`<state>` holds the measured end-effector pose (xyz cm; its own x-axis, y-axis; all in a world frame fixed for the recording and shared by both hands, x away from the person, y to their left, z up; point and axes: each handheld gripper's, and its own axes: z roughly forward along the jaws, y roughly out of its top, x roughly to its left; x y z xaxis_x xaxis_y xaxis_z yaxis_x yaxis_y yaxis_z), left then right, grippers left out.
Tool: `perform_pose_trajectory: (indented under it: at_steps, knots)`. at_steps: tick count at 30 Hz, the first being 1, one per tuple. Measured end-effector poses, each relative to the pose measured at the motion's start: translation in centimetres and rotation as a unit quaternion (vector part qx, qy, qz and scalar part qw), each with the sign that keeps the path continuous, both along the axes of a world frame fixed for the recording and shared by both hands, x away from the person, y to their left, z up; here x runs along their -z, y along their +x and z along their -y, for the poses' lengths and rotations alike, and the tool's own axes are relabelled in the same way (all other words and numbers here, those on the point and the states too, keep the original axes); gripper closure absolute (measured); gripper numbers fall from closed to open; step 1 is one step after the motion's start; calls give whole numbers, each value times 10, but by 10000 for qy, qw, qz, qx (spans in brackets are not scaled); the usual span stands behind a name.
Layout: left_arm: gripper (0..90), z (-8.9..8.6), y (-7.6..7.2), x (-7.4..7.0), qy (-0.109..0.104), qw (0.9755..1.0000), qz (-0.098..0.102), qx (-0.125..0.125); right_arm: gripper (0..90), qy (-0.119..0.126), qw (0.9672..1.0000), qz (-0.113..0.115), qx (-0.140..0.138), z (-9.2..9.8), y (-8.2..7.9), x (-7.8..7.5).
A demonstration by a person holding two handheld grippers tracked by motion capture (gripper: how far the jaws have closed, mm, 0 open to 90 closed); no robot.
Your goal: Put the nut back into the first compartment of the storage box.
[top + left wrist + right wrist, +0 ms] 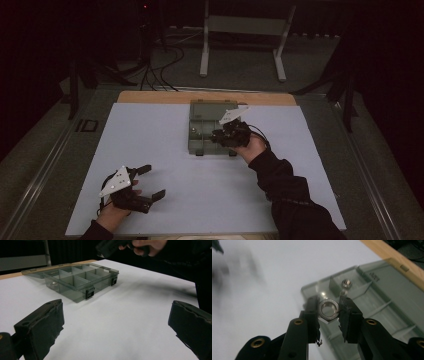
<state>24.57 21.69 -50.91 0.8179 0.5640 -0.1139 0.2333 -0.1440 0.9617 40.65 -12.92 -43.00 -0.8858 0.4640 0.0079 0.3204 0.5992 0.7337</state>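
My right gripper [329, 311] pinches a steel nut [328, 309] over the open organiser box [210, 127]; my left gripper [149, 182] waits wide apart

On my right side the two black jaws are closed in against the flat sides of the nut, its bore facing the camera, and I hold it above a compartment at the near corner of the smoky transparent box. A second, smaller nut [346, 283] lies inside a compartment just beyond. From above, my right hand [250, 147] sits at the box's right edge, on the far middle of the white table [150, 135], with the lid laid back toward the wooden edge. My left jaws stand fully spread and hold nothing, low over the near left of the table, well apart from the box, pointing toward it
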Motion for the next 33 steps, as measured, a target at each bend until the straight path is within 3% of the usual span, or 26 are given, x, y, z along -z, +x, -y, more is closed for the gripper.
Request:
perform_pose_trajectory:
  at_steps: [3,14,19,24,33]
  knots:
    - [10,-1,0,0,-28,10000,-5,-14,703,105,9999,-60,37,-5,11,-6]
    - [10,-2,0,0,-36,10000,-10,-4,702,67,9996,11,256,-22,39,-18]
    - [10,-1,0,0,-29,10000,-4,19,702,198,9988,7,441,-31,55,-24]
    - [10,-2,0,0,-71,10000,-27,14,702,201,9980,20,604,-40,67,-20]
    - [10,-3,0,0,-81,10000,-14,35,702,221,9949,-266,946,-54,86,-4]
